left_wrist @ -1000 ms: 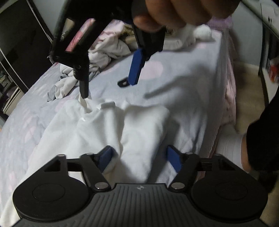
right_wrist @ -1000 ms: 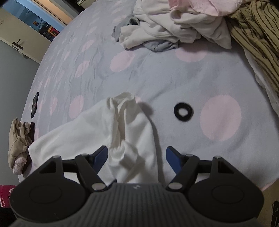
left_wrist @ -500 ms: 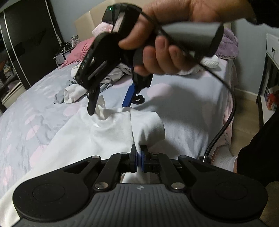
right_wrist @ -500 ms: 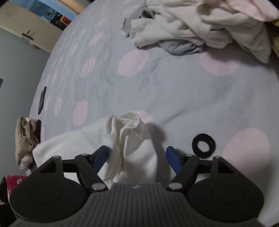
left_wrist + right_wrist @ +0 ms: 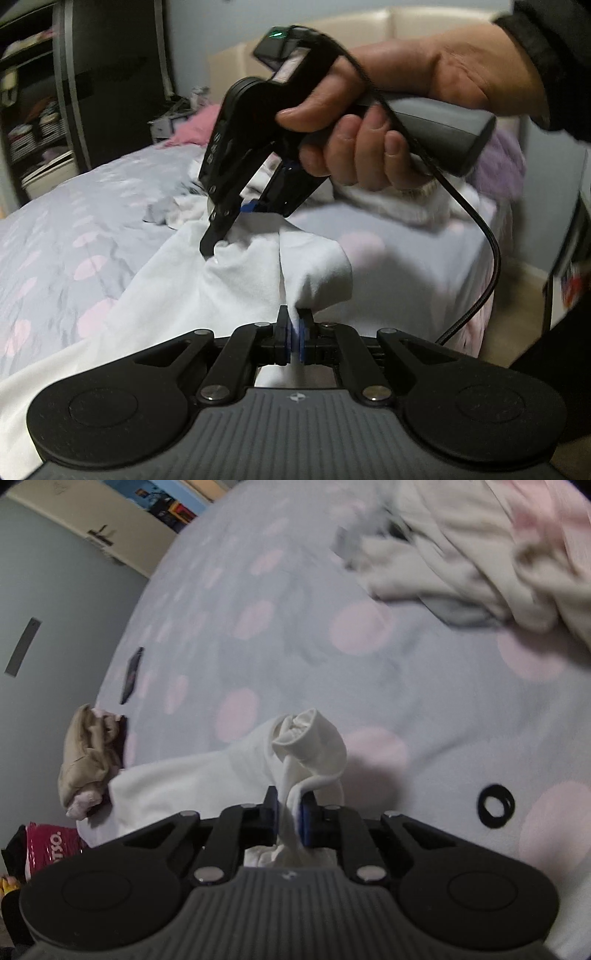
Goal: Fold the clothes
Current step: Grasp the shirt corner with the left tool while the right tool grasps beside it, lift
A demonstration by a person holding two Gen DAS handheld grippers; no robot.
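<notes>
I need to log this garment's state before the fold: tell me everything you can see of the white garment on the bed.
The white, soft cotton-looking garment lies mostly spread on the grey bedspread with pink dots. One bunched end is lifted: the left gripper pinches one fold, the right gripper another, both shut. A rolled, tube-like opening stands up there.

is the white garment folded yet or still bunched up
Bunched, not folded: the white garment is pinched by both the left gripper and right gripper.

A home bedroom: a bed (image 5: 74, 229) under a lilac sheet with pink dots, a padded cream headboard (image 5: 406, 26) against the wall, loose clothes heaped (image 5: 480, 546) on the bedding, and dark open shelves (image 5: 33, 122) beside it, stacked with household items.
</notes>
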